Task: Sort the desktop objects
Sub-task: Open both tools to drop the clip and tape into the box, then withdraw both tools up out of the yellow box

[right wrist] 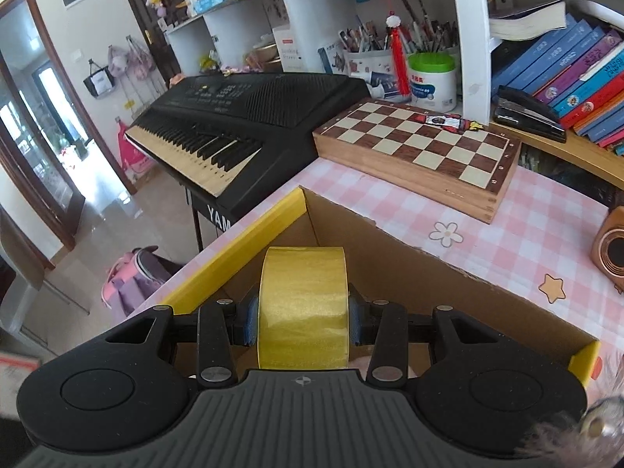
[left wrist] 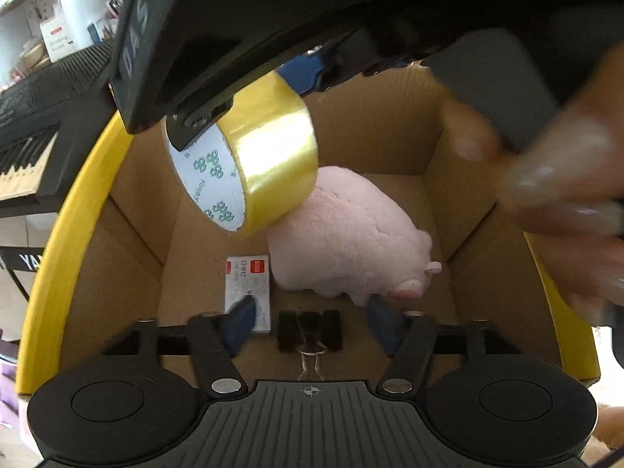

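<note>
Right wrist view: my right tongs (right wrist: pixel 302 321) grip the tape roll (right wrist: pixel 303 308) above the box (right wrist: pixel 390 234), left tongs (left wrist: pixel 310 321) wide and empty over the pig (left wrist: pixel 347 234), card (left wrist: pixel 247 292) and clip (left wrist: pixel 310 331) already inside.

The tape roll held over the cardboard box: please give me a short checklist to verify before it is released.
1. Right gripper is shut on the tape roll, pads on both flat sides: ok.
2. Roll is above the open cardboard box, inside its walls: ok.
3. Left gripper is open and holds nothing: ok.
4. Landing spot free: not ok; the pink plush pig lies partly under the roll.
5. Left fingers clear of the drop path: cannot tell; they hang low in the box near the card and binder clips.
</note>
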`<state>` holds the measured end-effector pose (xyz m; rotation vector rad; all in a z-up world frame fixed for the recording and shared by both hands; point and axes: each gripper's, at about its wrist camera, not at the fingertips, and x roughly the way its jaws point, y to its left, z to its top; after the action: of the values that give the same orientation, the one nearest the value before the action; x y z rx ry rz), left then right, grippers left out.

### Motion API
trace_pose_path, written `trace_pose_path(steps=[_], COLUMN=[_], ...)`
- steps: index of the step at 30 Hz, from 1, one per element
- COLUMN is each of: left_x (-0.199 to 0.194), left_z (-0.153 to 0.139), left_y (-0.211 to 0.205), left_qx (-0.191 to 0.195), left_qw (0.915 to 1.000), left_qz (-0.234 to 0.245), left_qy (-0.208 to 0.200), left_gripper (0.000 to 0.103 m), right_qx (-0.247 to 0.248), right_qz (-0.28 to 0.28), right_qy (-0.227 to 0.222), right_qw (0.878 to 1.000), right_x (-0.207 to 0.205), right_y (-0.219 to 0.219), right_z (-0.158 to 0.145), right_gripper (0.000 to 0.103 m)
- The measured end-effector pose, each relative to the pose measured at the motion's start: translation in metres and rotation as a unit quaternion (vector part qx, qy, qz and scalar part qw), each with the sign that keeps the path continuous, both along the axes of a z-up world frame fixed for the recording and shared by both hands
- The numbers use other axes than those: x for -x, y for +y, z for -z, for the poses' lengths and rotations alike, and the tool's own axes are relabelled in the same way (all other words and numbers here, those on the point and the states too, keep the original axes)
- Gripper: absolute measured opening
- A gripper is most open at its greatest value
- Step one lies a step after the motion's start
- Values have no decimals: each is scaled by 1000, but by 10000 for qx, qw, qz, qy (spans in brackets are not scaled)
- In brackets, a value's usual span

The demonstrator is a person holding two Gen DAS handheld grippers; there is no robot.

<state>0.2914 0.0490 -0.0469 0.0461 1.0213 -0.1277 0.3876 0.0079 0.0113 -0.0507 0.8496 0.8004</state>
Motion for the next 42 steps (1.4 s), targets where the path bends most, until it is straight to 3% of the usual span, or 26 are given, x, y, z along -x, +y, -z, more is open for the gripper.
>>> trace_pose_path(steps=[6,11,14,22,31,38,42], left_x=[29,52,53,66,93,135,156], left_z=[-25,-33,-38,-52,-65,-85,-92], left_y=[6,18,16,12,21,39,49], left_qx=[-34,-207,-231,-39,53,65,93], left_qw=[9981,9964,9952,9924,9858,9724,9682], left_qz=[-257,-448,-464,-541,-675,-1068,-1163], left_qy=[-563,-690,-833,-1107,-1537,-2071,-2213], left_gripper=[84,85,85,85,86,90,91], right_qx=[61,229,170,-70,-330,-417,-366], right_qz=[-183,-22,38,223,746,1346,1694], right_qy=[41,110,50,-285,-800,-1426,-1502], right_qw=[9998,9997,9998,9993,9934,9797,9733], right_x=[3,5,9,28,82,137,167], right_y=[14,18,15,-4,-52,-91,-111], right_z=[2,12,10,-15,-48,-65,-64], right_gripper=[39,41,51,52,52,52,52])
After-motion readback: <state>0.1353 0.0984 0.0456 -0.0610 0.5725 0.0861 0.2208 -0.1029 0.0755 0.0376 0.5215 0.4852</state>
